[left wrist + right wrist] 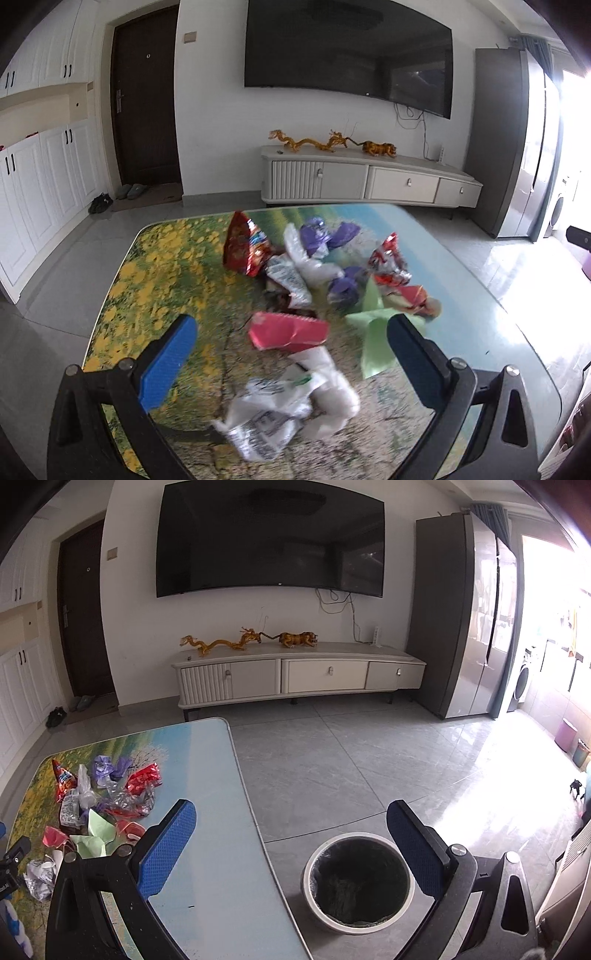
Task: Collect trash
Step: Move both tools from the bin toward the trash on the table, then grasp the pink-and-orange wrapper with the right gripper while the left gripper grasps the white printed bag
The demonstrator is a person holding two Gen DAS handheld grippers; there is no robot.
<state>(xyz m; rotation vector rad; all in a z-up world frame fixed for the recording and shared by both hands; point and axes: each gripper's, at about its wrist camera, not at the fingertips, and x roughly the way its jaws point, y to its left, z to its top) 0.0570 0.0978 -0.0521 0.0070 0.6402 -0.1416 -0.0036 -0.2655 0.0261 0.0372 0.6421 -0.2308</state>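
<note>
Crumpled white plastic wrapping lies nearest the left gripper, directly below the gap between its spread blue fingers, which hold nothing. Moving rightward across the table, the rest of the trash sits in a loose heap: a red snack bag at the far left, a pink folded carton just beyond the white wrapping, purple wrappers behind, then green paper touching the right finger's tip in view, and red foil packets farthest right. Further right, off the table's edge, the right gripper hangs with fingers wide apart and nothing between them, above the floor, the lined bin beneath. Its liner looks dark and I cannot make out any trash inside, so collection seems barely begun: the whole heap remains on the table, and the white wrapping is the likeliest first pick.
</note>
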